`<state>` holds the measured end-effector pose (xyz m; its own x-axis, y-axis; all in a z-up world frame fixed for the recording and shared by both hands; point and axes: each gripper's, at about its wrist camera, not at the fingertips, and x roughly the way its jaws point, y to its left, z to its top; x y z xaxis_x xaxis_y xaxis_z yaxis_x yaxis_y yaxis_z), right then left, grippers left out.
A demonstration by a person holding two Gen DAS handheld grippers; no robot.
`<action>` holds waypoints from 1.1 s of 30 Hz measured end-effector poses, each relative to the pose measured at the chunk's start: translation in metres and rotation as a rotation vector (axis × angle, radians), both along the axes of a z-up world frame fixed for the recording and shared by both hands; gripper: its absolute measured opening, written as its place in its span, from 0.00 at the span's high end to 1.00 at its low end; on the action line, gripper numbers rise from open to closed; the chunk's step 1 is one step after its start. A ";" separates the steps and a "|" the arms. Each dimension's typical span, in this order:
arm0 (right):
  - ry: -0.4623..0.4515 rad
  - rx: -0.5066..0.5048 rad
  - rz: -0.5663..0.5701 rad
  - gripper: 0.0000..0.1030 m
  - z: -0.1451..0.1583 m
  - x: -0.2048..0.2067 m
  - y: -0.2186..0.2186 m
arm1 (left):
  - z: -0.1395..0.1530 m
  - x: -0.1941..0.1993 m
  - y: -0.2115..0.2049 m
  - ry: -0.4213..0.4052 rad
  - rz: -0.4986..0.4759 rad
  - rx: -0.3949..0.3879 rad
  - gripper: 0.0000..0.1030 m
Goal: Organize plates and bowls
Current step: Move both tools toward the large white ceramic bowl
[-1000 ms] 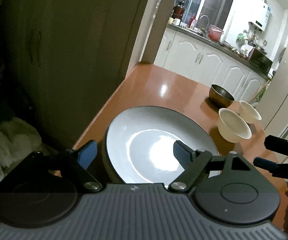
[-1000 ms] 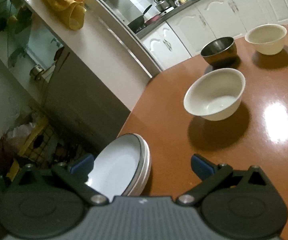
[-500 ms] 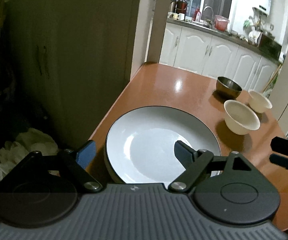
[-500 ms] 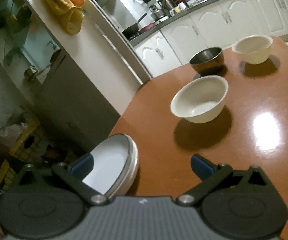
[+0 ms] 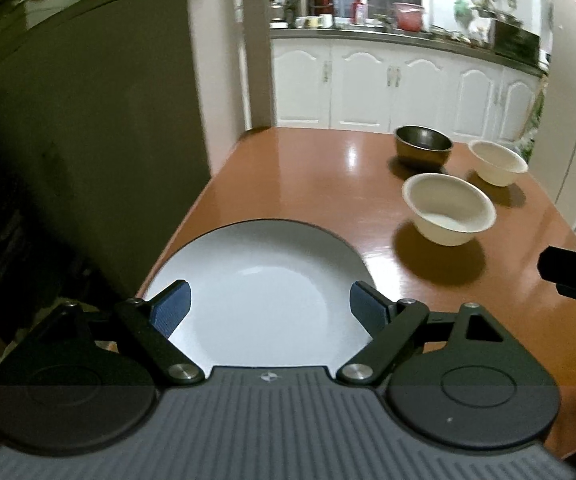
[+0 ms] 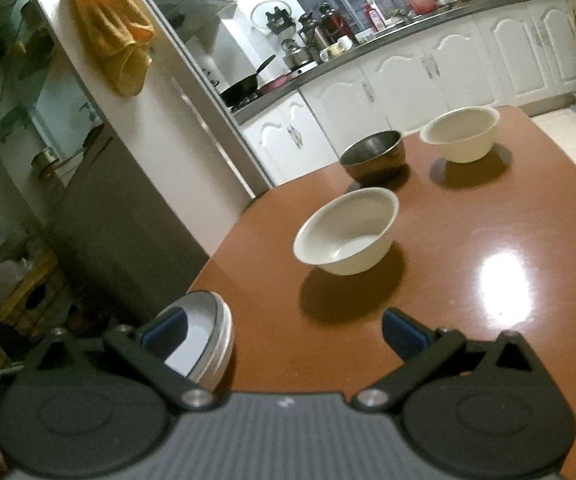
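Left gripper (image 5: pixel 268 304): I am holding it wide open, empty, over the plate stack (image 5: pixel 264 292).
Right gripper (image 6: pixel 284 330): gaping empty, cream bowl (image 6: pixel 345 232) lying ahead.

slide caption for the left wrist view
Open left tool over stacked white plates; three bowls wait on the brown table.

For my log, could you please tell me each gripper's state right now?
Left gripper: open, holding nothing, above the stacked white plates.
Right gripper: open, holding nothing.
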<state>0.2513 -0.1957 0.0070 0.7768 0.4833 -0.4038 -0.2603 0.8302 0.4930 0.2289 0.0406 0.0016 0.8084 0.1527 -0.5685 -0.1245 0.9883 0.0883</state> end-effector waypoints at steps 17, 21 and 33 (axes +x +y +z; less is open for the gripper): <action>0.024 0.079 -0.114 0.00 -0.013 0.003 -0.064 | -0.011 0.038 -0.048 0.014 -0.111 0.042 0.00; 0.036 0.090 -0.125 0.00 -0.016 0.010 -0.072 | -0.016 0.045 -0.053 0.023 -0.122 0.048 0.00; 0.068 0.187 -0.095 0.00 -0.015 0.041 -0.080 | -0.006 0.068 -0.057 0.011 -0.146 0.007 0.00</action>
<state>0.2924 -0.2759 -0.0075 0.7964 0.4809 -0.3667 -0.1466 0.7418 0.6544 0.2967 -0.0160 -0.0043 0.8162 0.0380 -0.5764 0.0213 0.9952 0.0957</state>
